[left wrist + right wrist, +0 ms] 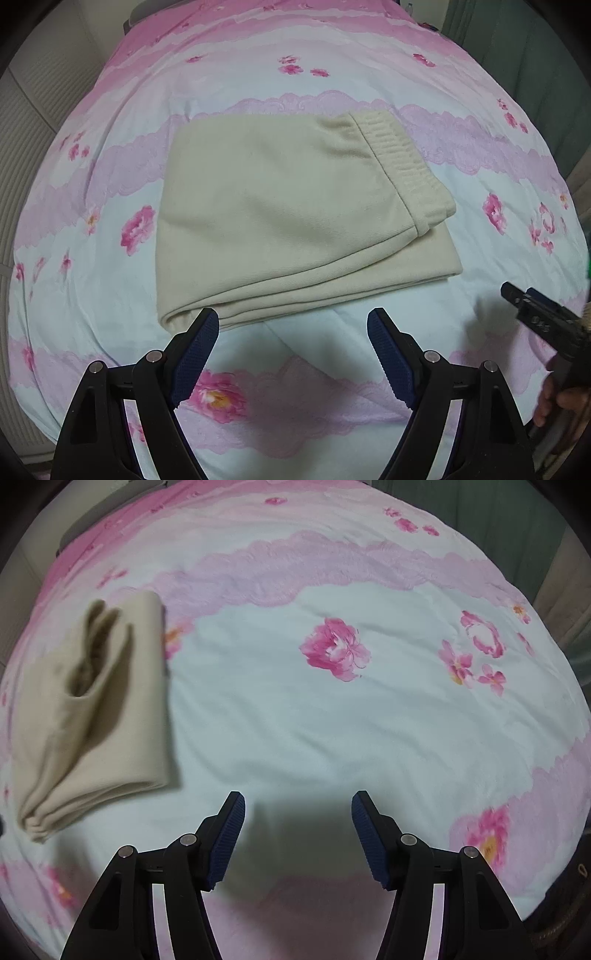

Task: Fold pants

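Observation:
The cream pants (pixel 288 210) lie folded into a thick rectangle on the flowered bedspread (pixel 332 81), with the ribbed waistband (pixel 402 162) on top at the right. My left gripper (pixel 293 321) hovers open just in front of the fold's near edge, nothing between its blue pads. In the right wrist view the folded pants (pixel 99 716) lie far to the left, their stacked layers facing the camera. My right gripper (pixel 298 805) stands open over bare bedspread (pixel 332 738), well to the right of the pants. The right gripper's black tip (pixel 532 306) also shows at the left view's right edge.
The pink and pale blue bedspread covers the whole bed. A pale ribbed wall panel (pixel 26 155) runs along the left side and a grey-green curtain (pixel 524 55) hangs at the far right. A hand (pixel 557 398) holds the right gripper's handle.

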The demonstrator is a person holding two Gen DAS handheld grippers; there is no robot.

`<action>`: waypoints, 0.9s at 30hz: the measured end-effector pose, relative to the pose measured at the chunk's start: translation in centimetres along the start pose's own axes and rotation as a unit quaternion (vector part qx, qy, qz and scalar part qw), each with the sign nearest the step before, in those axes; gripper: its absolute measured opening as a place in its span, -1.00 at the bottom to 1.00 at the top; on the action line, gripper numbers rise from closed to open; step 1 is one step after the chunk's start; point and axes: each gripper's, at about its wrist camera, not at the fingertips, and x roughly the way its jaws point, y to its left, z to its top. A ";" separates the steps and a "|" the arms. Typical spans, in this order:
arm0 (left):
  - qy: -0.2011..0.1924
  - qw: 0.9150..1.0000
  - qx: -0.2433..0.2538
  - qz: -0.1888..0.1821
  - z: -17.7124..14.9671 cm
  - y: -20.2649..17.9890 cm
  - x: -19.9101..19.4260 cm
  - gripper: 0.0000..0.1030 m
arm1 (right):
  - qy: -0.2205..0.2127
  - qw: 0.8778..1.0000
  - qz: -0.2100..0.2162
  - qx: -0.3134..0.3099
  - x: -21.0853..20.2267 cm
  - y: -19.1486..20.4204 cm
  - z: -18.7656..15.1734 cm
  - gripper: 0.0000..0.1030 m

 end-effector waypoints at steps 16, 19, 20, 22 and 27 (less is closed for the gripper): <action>-0.040 0.997 -0.053 0.042 3.5 7.1 -0.5 0.60 | -0.049 0.981 0.166 -0.083 -3.3 12.7 7.4 0.28; -0.041 0.997 -0.052 0.041 4.7 7.6 0.3 0.60 | -0.034 0.979 0.177 -0.093 -1.0 14.3 9.0 0.26; -0.040 0.997 -0.052 0.040 5.0 7.6 0.5 0.60 | -0.029 0.979 0.180 -0.092 -0.5 14.6 9.1 0.24; -0.037 0.997 -0.052 0.037 5.6 7.6 1.1 0.60 | -0.013 0.979 0.183 -0.084 0.7 14.8 9.5 -0.02; -0.028 0.998 -0.043 0.023 6.3 7.1 2.1 0.60 | 0.025 0.973 0.225 -0.048 1.5 14.3 9.2 -0.49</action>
